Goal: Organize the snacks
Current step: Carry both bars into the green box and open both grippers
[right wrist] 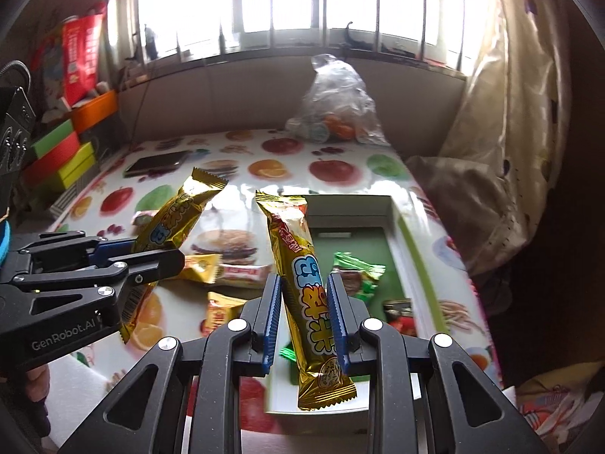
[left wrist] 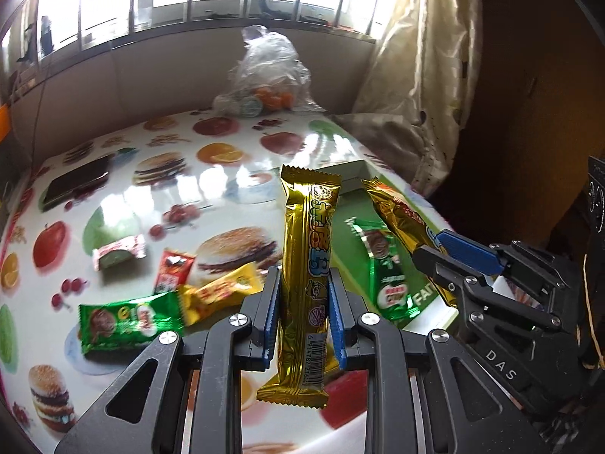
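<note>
Already both grippers carry loads. The left gripper [left wrist: 304, 302] is clamped on a long gold foil snack bar [left wrist: 304, 265], gripped low, most of it standing above the pads. The right gripper [right wrist: 304, 310] pinches a second gold foil bar [right wrist: 302, 283] near its lower half, over the shallow green-floored white box [right wrist: 395, 227]. Slick foil could slip, or the neighbouring grippers could collide at centre frame.
</note>
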The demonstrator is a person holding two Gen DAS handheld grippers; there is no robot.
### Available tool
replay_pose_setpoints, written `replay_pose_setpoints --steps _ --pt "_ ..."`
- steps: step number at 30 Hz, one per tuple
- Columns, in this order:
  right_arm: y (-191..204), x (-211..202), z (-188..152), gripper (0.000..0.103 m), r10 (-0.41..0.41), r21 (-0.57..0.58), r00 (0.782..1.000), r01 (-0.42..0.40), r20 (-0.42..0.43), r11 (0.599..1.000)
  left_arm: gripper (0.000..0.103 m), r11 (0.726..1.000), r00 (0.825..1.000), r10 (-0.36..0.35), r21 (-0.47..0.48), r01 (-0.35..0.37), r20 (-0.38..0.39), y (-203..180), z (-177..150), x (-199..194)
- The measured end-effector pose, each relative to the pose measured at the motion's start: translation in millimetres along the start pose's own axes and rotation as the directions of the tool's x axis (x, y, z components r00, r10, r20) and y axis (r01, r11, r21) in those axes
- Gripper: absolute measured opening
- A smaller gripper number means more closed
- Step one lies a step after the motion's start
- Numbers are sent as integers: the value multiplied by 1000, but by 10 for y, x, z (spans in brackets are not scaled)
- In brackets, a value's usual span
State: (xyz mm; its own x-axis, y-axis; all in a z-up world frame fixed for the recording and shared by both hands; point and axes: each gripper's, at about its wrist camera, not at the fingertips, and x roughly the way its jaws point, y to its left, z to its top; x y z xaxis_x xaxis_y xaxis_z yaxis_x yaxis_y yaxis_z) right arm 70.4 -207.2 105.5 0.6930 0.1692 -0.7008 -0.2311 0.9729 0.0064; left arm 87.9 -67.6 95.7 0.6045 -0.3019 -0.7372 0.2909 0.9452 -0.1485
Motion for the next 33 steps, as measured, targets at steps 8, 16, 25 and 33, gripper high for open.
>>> replay_pose_setpoints --steps 8,16,25,33 --pt "-333 -5 -44 24 -63 57 998 64 -18 996 24 998 998 -53 14 53 -23 -242 138 200" --pt "-616 128 -116 24 -122 111 990 129 -65 985 24 997 996 -72 8 72 -53 -371 234 481" --pt "-819 380 -169 20 -129 152 985 145 -111 978 24 997 991 -73 5 74 -114 -448 264 855" --pt "-899 514 -209 19 -123 161 984 143 -129 977 24 998 988 -64 10 66 -144 -456 271 1056"
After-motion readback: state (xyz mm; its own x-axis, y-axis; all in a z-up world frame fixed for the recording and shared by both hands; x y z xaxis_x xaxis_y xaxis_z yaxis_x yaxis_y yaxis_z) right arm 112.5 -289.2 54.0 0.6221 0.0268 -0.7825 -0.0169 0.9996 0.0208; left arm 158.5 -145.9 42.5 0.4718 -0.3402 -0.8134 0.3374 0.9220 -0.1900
